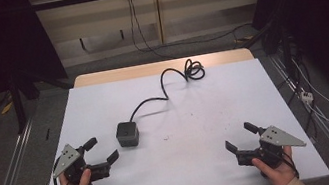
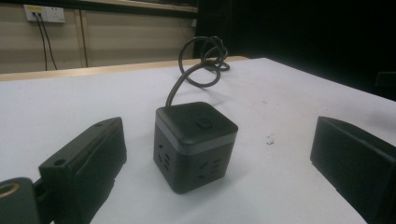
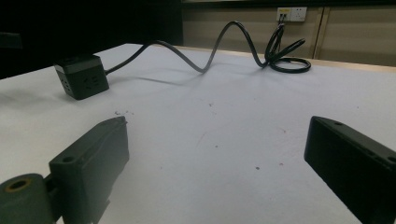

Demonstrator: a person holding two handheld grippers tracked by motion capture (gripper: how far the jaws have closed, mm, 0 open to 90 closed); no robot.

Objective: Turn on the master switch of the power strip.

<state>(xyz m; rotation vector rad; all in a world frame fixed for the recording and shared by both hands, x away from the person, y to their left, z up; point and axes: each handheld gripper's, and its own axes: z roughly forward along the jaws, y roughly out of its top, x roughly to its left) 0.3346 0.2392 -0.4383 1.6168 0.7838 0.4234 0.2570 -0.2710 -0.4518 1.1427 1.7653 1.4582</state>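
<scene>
**Both grippers open, cube untouched**

Cube point(image 1: 128, 133) sits on the table point(image 1: 215, 165), upright, cord point(image 1: 166, 84) running off its back to a coil. Left gripper point(image 1: 102, 150) is near the cube, jaws spread, nothing between them. Right gripper point(image 1: 241, 136) is well apart from the cube, jaws also spread, empty.

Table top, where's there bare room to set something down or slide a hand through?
The widest bare patch lies between the left tool and the right tool, in front of the power cube. The right half of the table beyond the right tool is bare too. It is crowded along the cord, which runs from the cube to the coil at the far edge.
</scene>
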